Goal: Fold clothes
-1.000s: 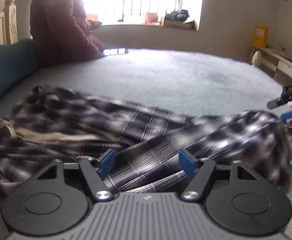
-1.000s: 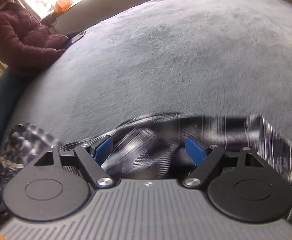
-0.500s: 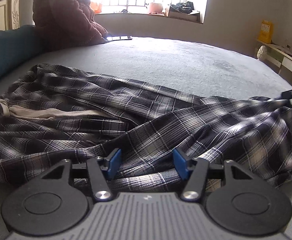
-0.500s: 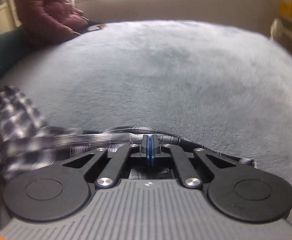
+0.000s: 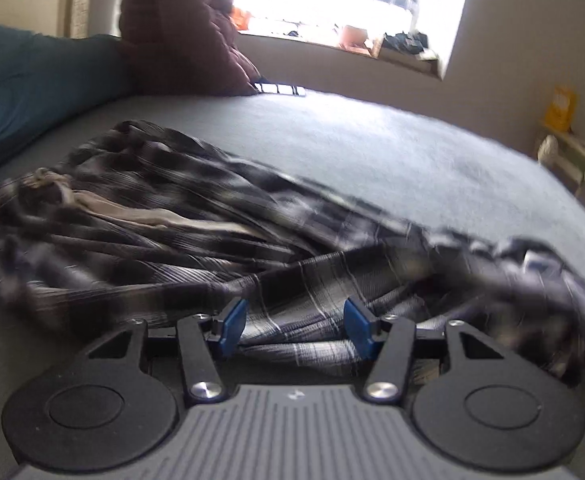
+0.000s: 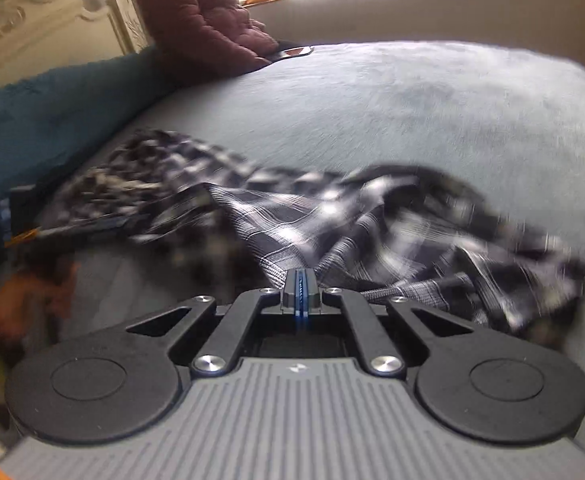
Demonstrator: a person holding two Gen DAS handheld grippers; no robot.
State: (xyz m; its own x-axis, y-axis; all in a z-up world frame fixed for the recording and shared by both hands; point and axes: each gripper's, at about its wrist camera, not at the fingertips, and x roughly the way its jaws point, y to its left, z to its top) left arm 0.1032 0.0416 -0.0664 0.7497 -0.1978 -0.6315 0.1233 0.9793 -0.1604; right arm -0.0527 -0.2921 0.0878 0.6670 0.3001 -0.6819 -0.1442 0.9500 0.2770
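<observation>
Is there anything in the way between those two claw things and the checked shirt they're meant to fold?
Nothing visible is. The right gripper is shut on a fold of the plaid garment. The left gripper is open, its fingers either side of the cloth. The grey bed cover beyond the garment looks bare.

We see garment [image 5: 292,300] in black/white/grey plaid w/ beige inner band, bed cover [image 5: 392,148] grey-blue, gripper pads [image 5: 232,322] blue, pillow [image 5: 32,96] teal.

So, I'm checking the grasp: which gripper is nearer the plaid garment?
Right. The right gripper is shut on the plaid garment; the left gripper is open, with fabric lying between its fingers.
</observation>
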